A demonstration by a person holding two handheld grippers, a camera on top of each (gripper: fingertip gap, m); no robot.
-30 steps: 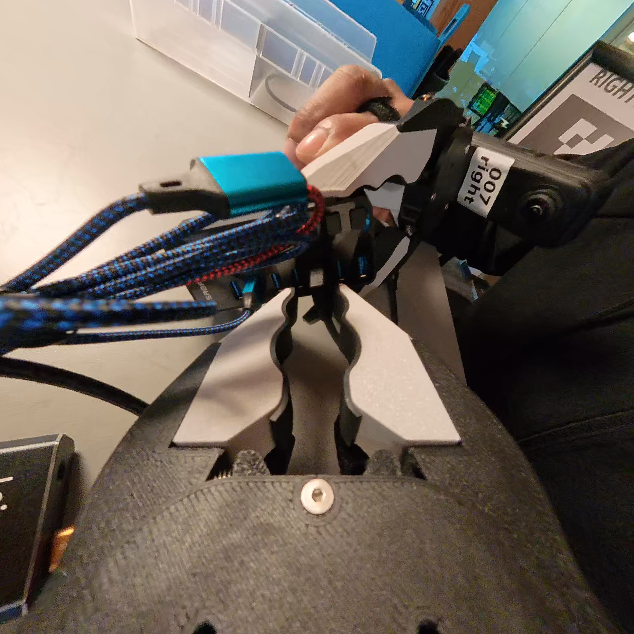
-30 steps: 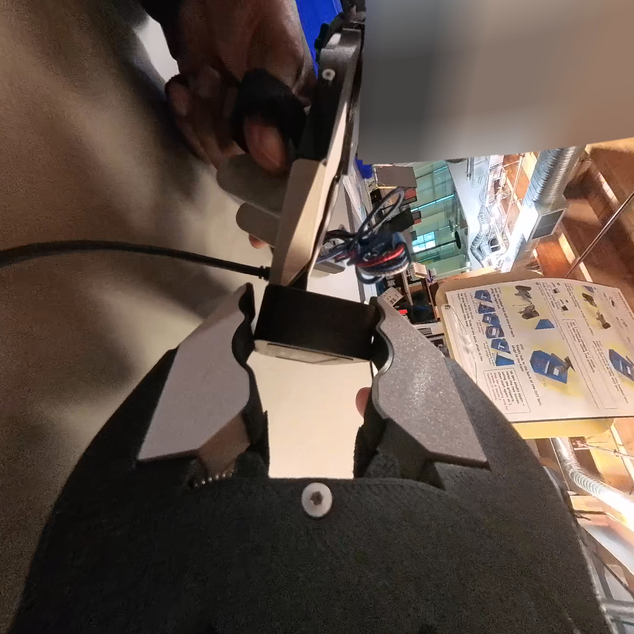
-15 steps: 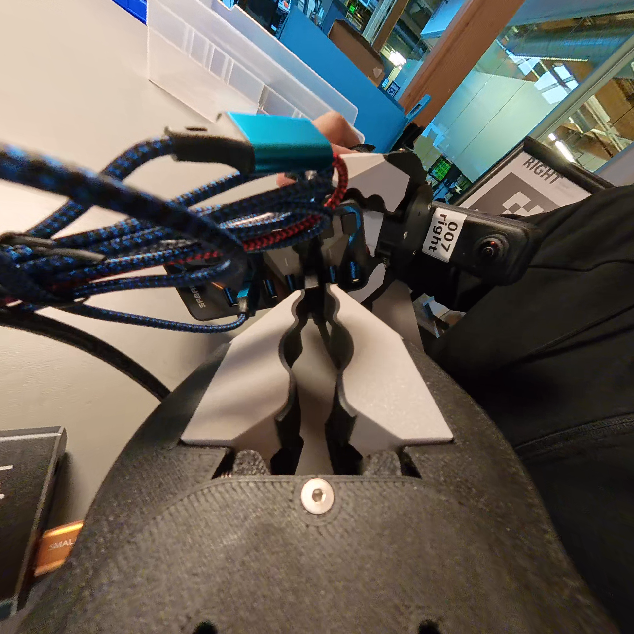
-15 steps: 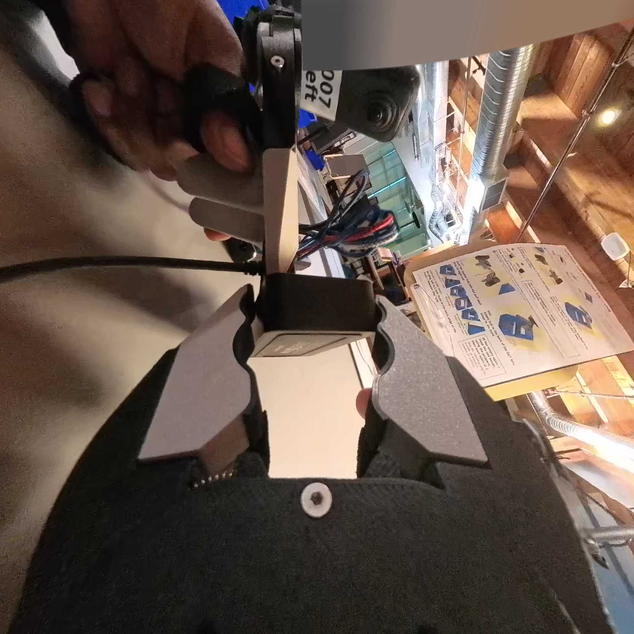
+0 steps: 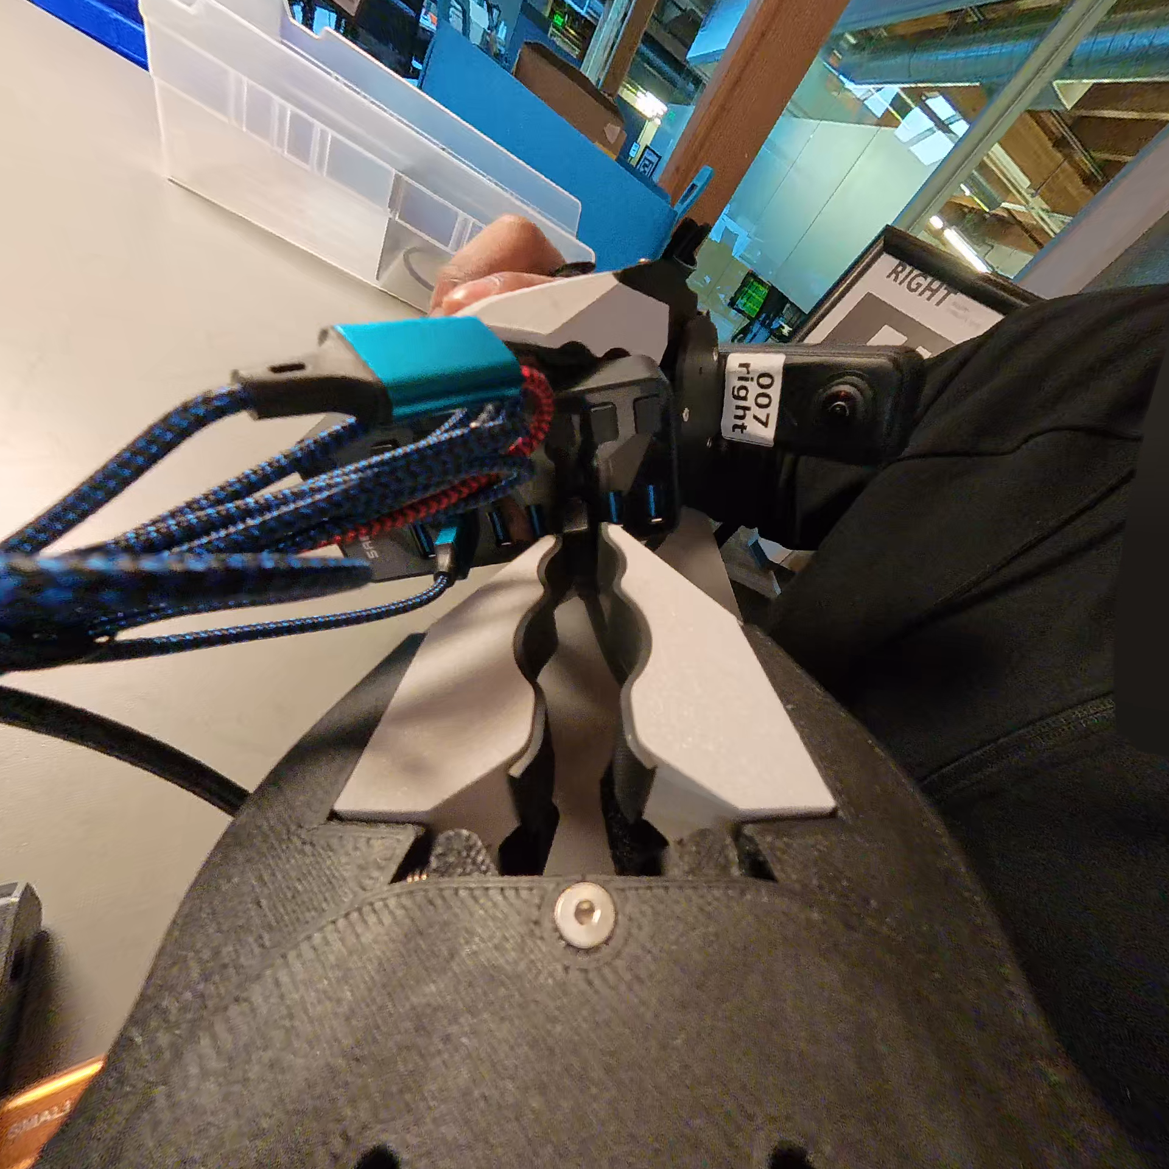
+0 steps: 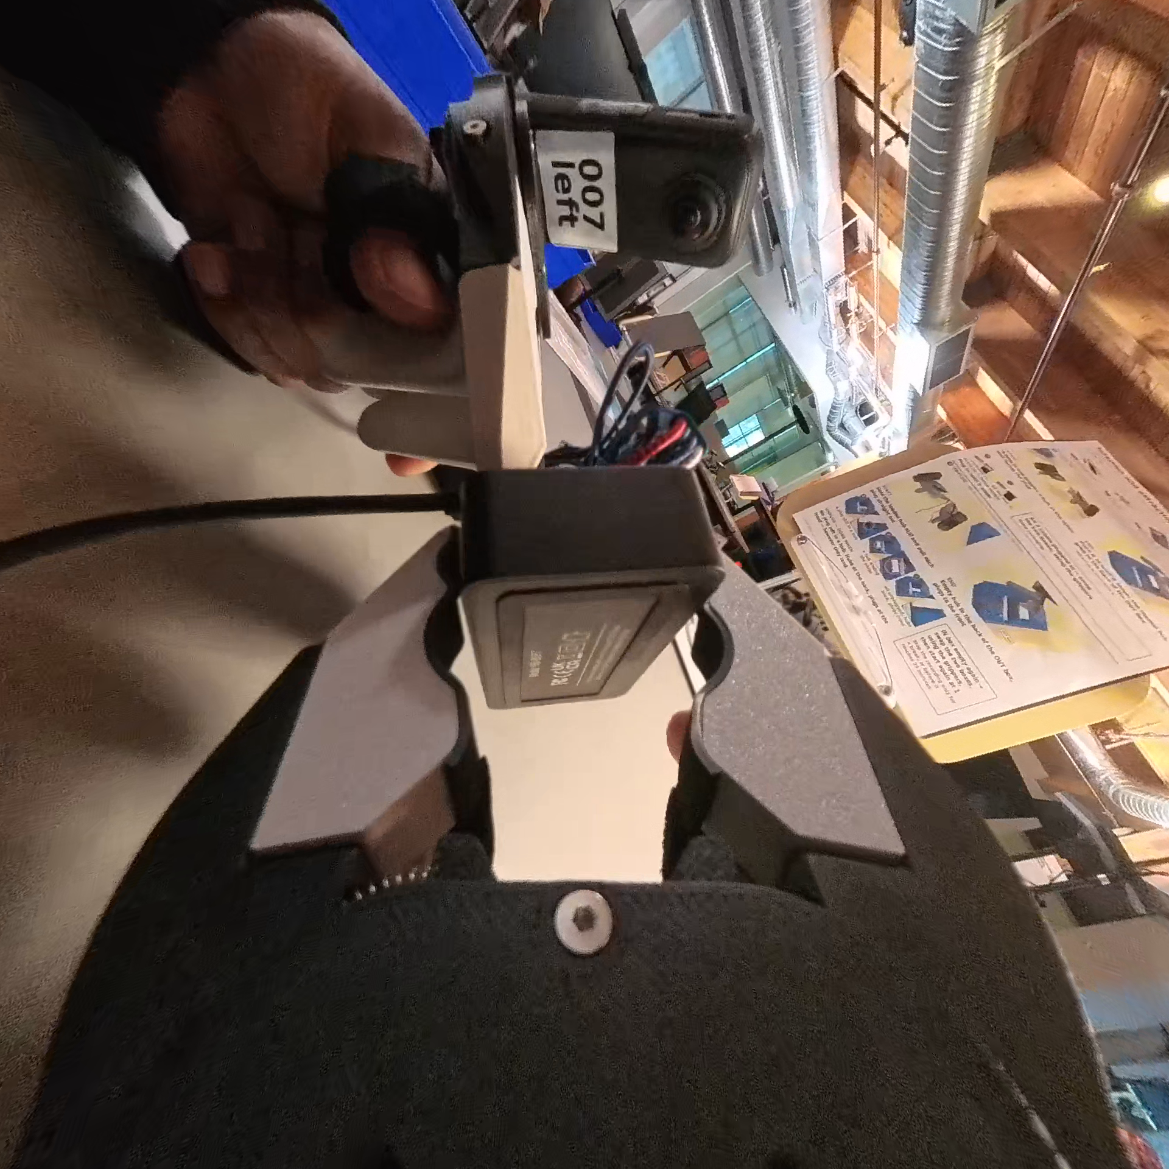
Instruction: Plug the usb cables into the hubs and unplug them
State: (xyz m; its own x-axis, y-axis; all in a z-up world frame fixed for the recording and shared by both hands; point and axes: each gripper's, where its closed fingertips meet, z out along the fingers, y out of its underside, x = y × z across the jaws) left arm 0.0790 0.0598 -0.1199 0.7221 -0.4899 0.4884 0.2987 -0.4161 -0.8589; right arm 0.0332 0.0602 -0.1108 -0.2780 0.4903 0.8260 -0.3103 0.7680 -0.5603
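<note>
Hub (image 6: 585, 607): black plastic box, held off the table (image 5: 95, 284), clamped between right gripper (image 6: 579, 607) fingers
Left gripper (image 5: 579, 550): fingers nearly together, pinching something dark and thin at hub's port row; what exactly, cannot tell
Left view only: blue ports, braided blue and red cables (image 5: 265, 506), teal metal plug (image 5: 436, 367)
Right view only: hub's flat labelled underside, black cord (image 6: 221, 512)
Clear bin (image 5: 303, 139): contents unclear

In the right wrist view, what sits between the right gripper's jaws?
The black USB hub sits there, clamped between the right gripper jaws. Its black cable runs off to the left. The right wrist view shows this plainly.
</note>
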